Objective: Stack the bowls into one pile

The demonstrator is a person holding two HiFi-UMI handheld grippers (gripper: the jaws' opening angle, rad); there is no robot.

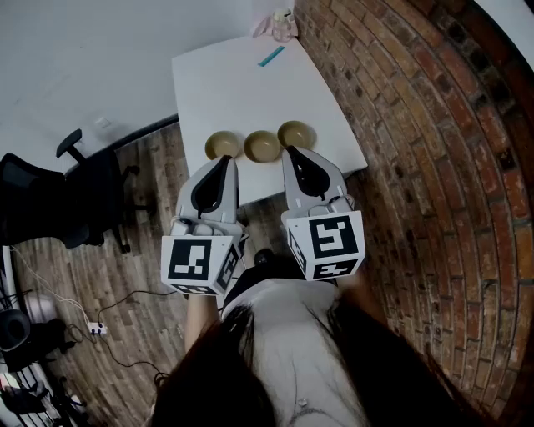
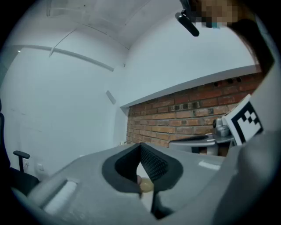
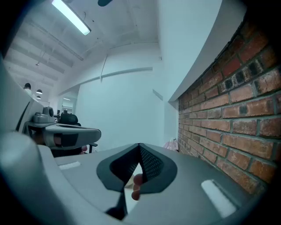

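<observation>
Three olive-tan bowls stand in a row near the front edge of the white table (image 1: 242,83): a left bowl (image 1: 223,146), a middle bowl (image 1: 262,146) and a right bowl (image 1: 296,133). None is stacked. My left gripper (image 1: 225,158) hangs just short of the left bowl, jaws shut and empty. My right gripper (image 1: 289,151) points between the middle and right bowls, also shut and empty. In the left gripper view the jaws (image 2: 140,146) meet at the tips, with a sliver of a bowl (image 2: 146,185) showing under them. The right gripper view shows its jaws (image 3: 139,146) closed too.
A teal strip (image 1: 271,56) and a pink item (image 1: 282,23) lie at the table's far end. A brick wall (image 1: 417,125) runs along the right. A black office chair (image 1: 58,200) stands at the left on the wooden floor, where cables and a power strip (image 1: 98,329) lie.
</observation>
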